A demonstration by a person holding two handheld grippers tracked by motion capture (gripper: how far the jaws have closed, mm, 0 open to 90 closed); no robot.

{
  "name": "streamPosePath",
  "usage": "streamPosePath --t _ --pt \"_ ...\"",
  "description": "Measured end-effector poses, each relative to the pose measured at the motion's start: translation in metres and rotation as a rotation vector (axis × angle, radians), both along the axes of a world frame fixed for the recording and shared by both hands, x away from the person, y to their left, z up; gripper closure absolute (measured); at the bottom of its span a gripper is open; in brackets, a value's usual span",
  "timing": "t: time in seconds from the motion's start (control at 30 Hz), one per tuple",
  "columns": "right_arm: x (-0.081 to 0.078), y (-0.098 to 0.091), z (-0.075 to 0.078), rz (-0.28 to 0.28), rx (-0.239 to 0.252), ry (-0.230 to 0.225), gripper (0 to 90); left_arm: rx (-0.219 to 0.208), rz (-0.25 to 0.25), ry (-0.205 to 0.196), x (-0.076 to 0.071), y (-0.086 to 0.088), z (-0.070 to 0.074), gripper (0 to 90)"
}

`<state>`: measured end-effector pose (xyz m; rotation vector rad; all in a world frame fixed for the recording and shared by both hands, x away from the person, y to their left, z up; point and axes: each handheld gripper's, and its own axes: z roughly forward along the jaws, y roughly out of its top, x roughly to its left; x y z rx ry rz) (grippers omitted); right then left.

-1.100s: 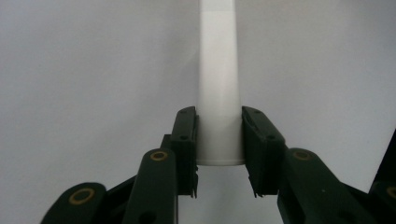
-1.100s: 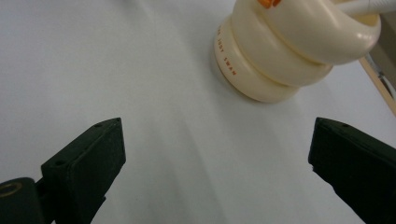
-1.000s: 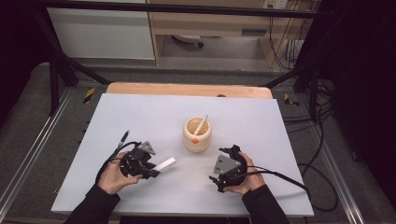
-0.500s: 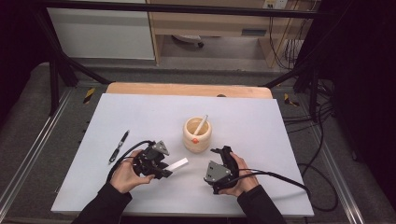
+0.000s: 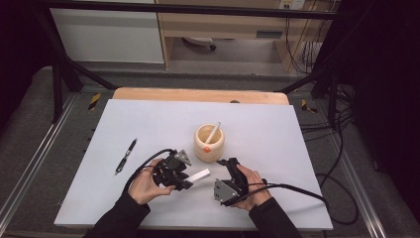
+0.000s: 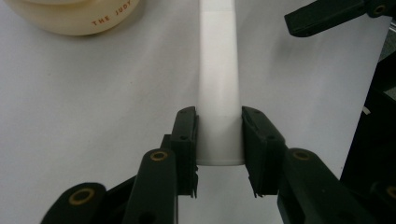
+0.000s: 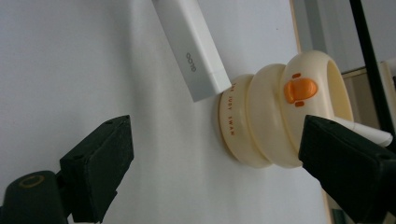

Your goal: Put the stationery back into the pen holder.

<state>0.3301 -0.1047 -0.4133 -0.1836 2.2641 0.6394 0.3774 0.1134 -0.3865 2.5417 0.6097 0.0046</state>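
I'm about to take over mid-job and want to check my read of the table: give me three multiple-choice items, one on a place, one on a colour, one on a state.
1. Where does the black pen lie?
A. Left of the left gripper, on the white table
B. Inside the cup
C. Between the two grippers

2. What colour is the small beak-like mark on the cream cup?
A. Blue
B. Orange
C. Green

3. How does the left gripper stand?
A. Open over bare table
B. Shut on the white stick
C. Shut on the cup's rim

Answers:
1. A, the high view shows the pen on the white table, off to the left of that hand.
2. B, the right gripper view shows the mark in orange.
3. B, the left gripper view shows both pads pressed against the white stick.
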Motion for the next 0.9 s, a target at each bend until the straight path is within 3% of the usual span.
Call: streamPosePath --t 0.37,0.7,0.9 --pt "-0.007 0.008 -0.004 0.071 -0.094 -0.163 26.9 -0.019 0.010 -0.002 0.000 -0.015 0.004 67.1" --pt "-0.006 0.014 -0.007 0.100 -0.125 -0.226 37.3 -0.056 0.029 0.001 0.002 -0.025 0.011 67.0" --pt "-0.007 0.014 -0.007 0.120 -0.137 -0.276 48.3 -0.064 0.030 0.002 0.002 -0.030 0.012 67.0"
